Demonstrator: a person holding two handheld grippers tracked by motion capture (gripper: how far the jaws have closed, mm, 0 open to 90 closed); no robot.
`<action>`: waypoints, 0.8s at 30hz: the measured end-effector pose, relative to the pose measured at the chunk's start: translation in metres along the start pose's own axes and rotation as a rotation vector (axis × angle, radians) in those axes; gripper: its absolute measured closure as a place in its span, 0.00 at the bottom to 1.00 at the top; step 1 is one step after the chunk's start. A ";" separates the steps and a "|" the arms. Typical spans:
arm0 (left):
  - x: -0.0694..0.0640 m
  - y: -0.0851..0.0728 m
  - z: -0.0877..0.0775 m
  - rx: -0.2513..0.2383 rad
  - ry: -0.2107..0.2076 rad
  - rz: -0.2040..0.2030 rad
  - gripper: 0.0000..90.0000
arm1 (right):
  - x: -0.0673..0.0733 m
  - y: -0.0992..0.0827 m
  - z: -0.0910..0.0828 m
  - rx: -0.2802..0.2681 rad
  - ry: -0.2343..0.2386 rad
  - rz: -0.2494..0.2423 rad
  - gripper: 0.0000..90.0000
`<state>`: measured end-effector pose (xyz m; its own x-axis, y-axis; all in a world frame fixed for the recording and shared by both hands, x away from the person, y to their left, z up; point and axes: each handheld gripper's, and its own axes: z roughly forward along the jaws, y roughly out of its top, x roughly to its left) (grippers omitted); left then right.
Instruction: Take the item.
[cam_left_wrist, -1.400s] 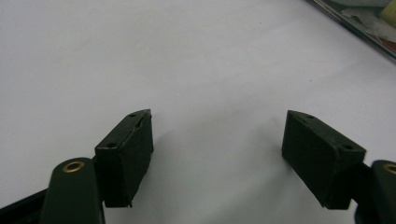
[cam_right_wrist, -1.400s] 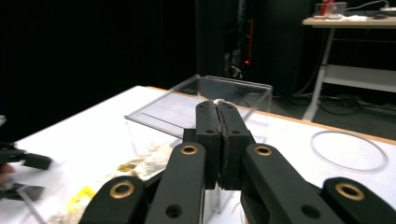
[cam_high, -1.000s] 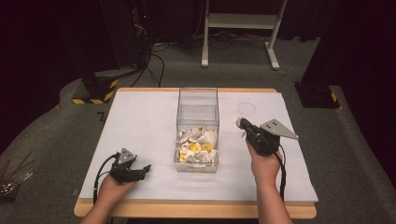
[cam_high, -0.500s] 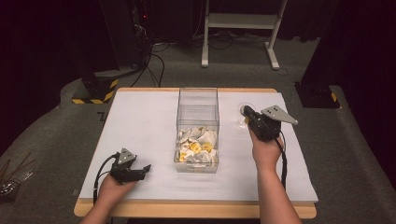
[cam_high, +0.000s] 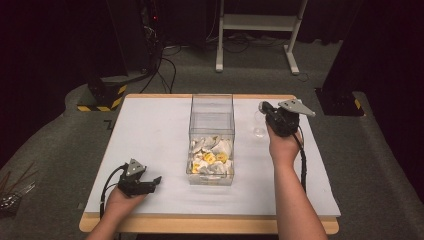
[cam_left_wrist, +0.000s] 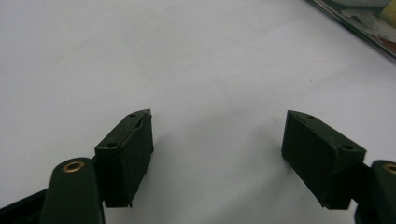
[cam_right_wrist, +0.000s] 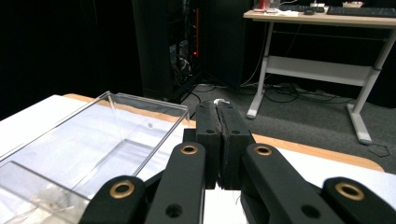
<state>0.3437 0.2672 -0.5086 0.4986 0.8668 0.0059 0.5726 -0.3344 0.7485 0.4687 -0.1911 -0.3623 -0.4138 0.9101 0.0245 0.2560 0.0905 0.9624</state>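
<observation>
Change since earlier frames: right tongs now sit farther up the table and higher than one second ago, when they were beside the box's near half; left tongs unchanged in place.
Right tongs, state: jaws pressed together, seen plainly in the right gripper view; a small white scrap shows at the tips, cannot tell what it is.
Right tongs, position: held above the table just right of the clear box's far half, tips pointing left and away; grey three-cornered plate on top; cable trails down along the forearm.
Left tongs, state: jaws wide apart, nothing between them; in the left gripper view only bare white surface lies between the pads.
Left tongs, position: resting low at the near left part of the table, tips aimed right toward the box, apart from it.
Clear box: upright at table centre, long axis running away from the person; far half bare, near half holding white crumpled pieces and yellow bits.
Small clear round item: on the table right of the box, near the right hand; too faint to identify.
Table: white top, wooden edge.
</observation>
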 end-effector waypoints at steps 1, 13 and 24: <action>0.000 0.000 0.000 0.000 0.000 0.000 0.28 | 0.000 0.000 0.000 0.000 0.000 0.000 0.99; 0.000 0.000 0.000 0.000 0.000 0.000 0.28 | -0.006 0.000 0.023 0.039 -0.044 -0.001 0.99; 0.000 0.000 0.000 0.000 0.000 -0.001 0.28 | -0.017 -0.015 0.039 0.106 -0.080 0.027 0.99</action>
<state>0.3436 0.2672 -0.5086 0.4981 0.8671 0.0054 0.5729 -0.3337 0.7486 0.5064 -0.1924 -0.3882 -0.3359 0.9416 0.0248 0.3585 0.1035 0.9278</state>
